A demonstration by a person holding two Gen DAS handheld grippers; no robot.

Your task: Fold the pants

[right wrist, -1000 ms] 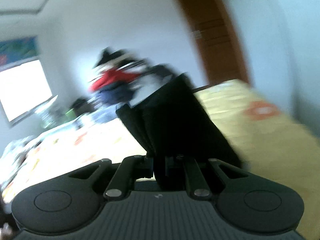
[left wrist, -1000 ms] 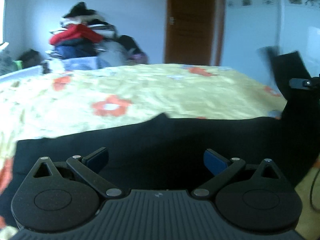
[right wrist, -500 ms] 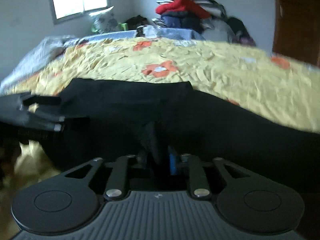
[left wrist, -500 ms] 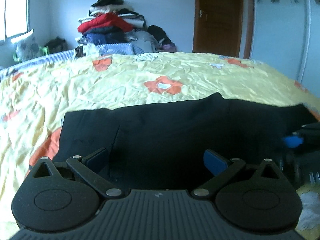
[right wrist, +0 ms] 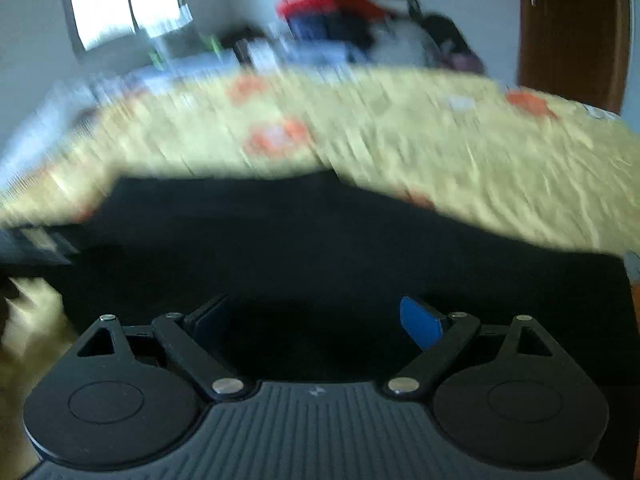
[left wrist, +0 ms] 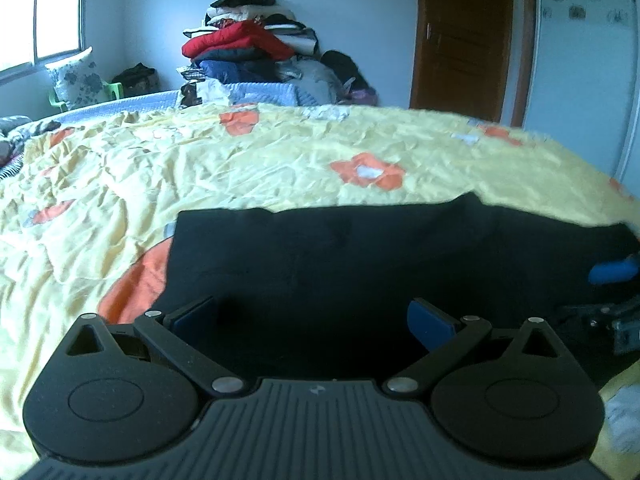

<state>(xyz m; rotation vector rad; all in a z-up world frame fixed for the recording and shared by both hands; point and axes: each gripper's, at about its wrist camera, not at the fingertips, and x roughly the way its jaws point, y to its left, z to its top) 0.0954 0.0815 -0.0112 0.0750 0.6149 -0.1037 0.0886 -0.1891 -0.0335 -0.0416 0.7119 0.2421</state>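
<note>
Pants (left wrist: 360, 264), black, lie flat on the yellow flowered bed (left wrist: 240, 168), apparently folded into a broad band. Left gripper (left wrist: 314, 318) and right gripper (right wrist: 316, 320) both hover low over the near edge, fingers spread, pinching nothing. Judged step: between folds. The next move calls for pinching an end and carrying it across.

We see a bed with a yellow quilt (left wrist: 280, 160) bearing orange flowers. Behind it, a pile of clothes (left wrist: 248, 52) stands against a pale blue wall (left wrist: 152, 8). A window (left wrist: 40, 12) admits daylight at left; a brown door (left wrist: 464, 36) stands at right.
</note>
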